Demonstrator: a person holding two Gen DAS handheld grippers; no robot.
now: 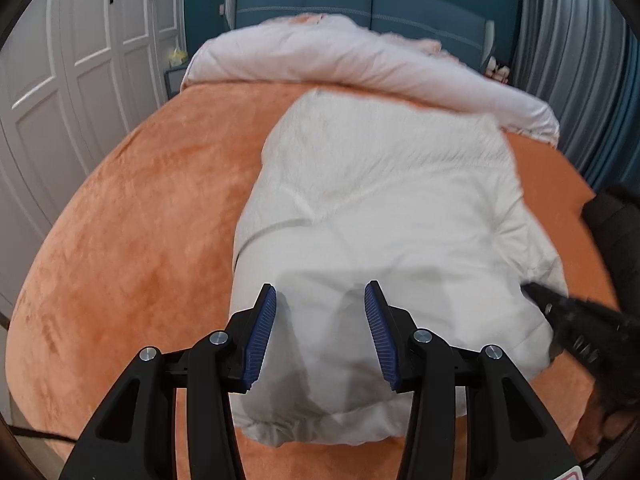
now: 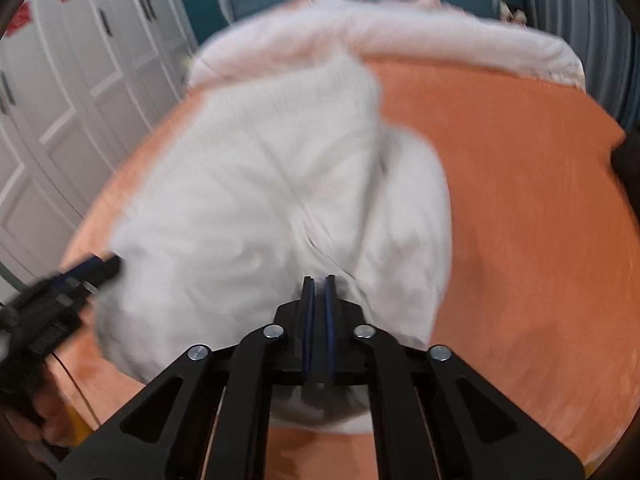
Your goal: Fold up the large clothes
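A large white padded garment [image 1: 384, 216] lies bunched on the orange bed sheet [image 1: 132, 208]; it also shows in the right wrist view [image 2: 272, 200], blurred. My left gripper [image 1: 320, 300] is open, its blue pads just above the garment's near part, holding nothing. My right gripper [image 2: 319, 284] is shut, its tips against the garment's near edge; a fold of the white fabric seems pinched between them. The right gripper also shows in the left wrist view [image 1: 560, 312] at the garment's right edge. The left gripper shows in the right wrist view [image 2: 92, 268] at the garment's left edge.
A pale pink duvet [image 1: 360, 60] is rolled up across the far end of the bed before a blue headboard [image 1: 360, 4]. White wardrobe doors [image 1: 60, 60] stand to the left. Grey curtains [image 1: 572, 40] hang at the right. A dark object [image 1: 616, 232] sits at the bed's right edge.
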